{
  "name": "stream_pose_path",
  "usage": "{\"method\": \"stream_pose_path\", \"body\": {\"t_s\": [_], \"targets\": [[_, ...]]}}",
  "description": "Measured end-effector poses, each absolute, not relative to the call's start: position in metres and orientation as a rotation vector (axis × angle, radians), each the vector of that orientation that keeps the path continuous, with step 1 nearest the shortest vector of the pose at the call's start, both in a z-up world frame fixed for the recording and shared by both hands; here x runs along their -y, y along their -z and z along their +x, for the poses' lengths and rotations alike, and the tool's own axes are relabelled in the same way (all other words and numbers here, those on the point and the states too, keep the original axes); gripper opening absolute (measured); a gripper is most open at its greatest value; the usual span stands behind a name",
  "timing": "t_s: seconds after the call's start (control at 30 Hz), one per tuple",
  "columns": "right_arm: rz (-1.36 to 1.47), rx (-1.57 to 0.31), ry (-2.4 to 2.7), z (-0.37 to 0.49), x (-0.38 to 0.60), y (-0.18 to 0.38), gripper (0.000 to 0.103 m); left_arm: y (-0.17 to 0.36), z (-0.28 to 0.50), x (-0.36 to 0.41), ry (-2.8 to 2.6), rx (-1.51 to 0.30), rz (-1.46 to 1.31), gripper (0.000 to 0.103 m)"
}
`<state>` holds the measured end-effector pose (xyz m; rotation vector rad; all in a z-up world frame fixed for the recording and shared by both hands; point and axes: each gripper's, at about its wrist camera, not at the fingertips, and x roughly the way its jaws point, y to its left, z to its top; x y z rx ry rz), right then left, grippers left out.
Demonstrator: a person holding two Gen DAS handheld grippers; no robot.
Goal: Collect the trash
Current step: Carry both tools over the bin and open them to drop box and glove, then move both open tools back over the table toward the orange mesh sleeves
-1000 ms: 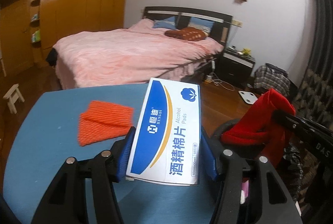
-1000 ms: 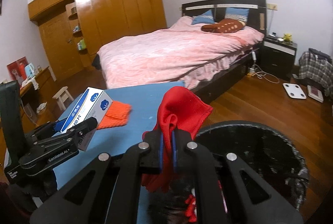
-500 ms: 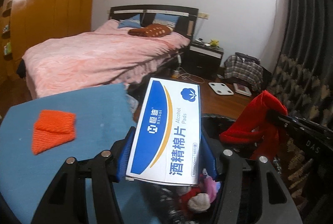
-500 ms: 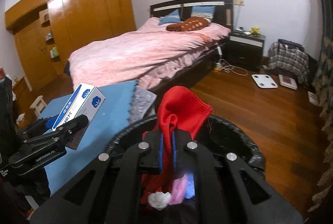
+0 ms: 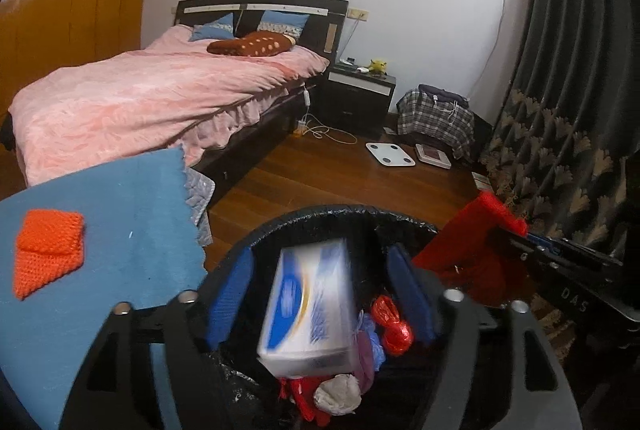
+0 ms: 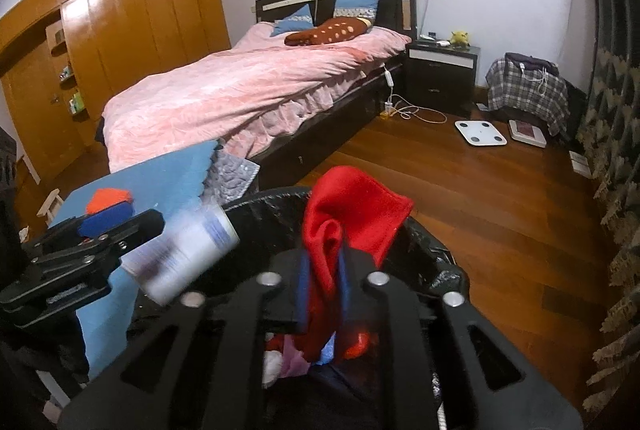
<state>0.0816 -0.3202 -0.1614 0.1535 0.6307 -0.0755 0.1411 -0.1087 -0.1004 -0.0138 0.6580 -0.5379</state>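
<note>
My left gripper (image 5: 320,294) hangs over the black trash bin (image 5: 320,212), its jaws opening. The white and blue alcohol-pad box (image 5: 308,306) is blurred and drops between the blue pads (image 5: 228,294), touching neither. Beside it over the bin (image 6: 432,242), my right gripper (image 6: 324,282) is opening too. The red cloth (image 6: 352,214) still stands between its parted pads (image 6: 304,270), which no longer pinch it. That cloth (image 5: 480,254) and the right gripper (image 5: 560,262) also show in the left wrist view. The right wrist view shows the left gripper (image 6: 100,242) and the falling box (image 6: 188,254).
An orange knitted cloth (image 5: 48,250) lies on the blue table (image 5: 132,214) left of the bin. The bin holds a red wrapper (image 5: 392,326) and a crumpled white wad (image 5: 336,390). A pink bed (image 5: 140,102), a nightstand (image 5: 360,94) and a dark curtain (image 5: 560,110) stand around the wooden floor.
Both grippers swung right from over the table to over the bin. The left jaws spread and let the box go. The right jaws parted around the red cloth.
</note>
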Motion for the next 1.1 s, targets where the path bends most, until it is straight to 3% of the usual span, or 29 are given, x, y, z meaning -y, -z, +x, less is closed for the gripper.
{"method": "stream_pose_path", "body": {"t_s": [0.07, 0.17, 0.23, 0.27, 0.47, 1.1], "targets": [[0.155, -0.63, 0.085, 0.082, 0.322, 0.162, 0.036, 0.101, 0.142, 0.107, 0.533, -0.662, -0.015, 0.072], [0.161, -0.622, 0.095, 0.081, 0.321, 0.163, 0.063, 0.101, 0.143, 0.099, 0.514, -0.664, -0.02, 0.076], [0.165, -0.611, 0.108, 0.079, 0.32, 0.162, 0.09, 0.1, 0.143, 0.089, 0.485, -0.656, -0.014, 0.081], [0.166, -0.603, 0.11, 0.079, 0.319, 0.161, 0.093, 0.1, 0.143, 0.085, 0.471, -0.654, -0.011, 0.085], [0.162, -0.61, 0.077, 0.086, 0.304, 0.159, 0.094, 0.098, 0.145, 0.044, 0.365, -0.637, -0.023, 0.093], [0.095, -0.6, -0.149, 0.168, 0.17, 0.152, 0.095, 0.124, 0.177, -0.127, -0.024, -0.631, -0.05, 0.094]]}}
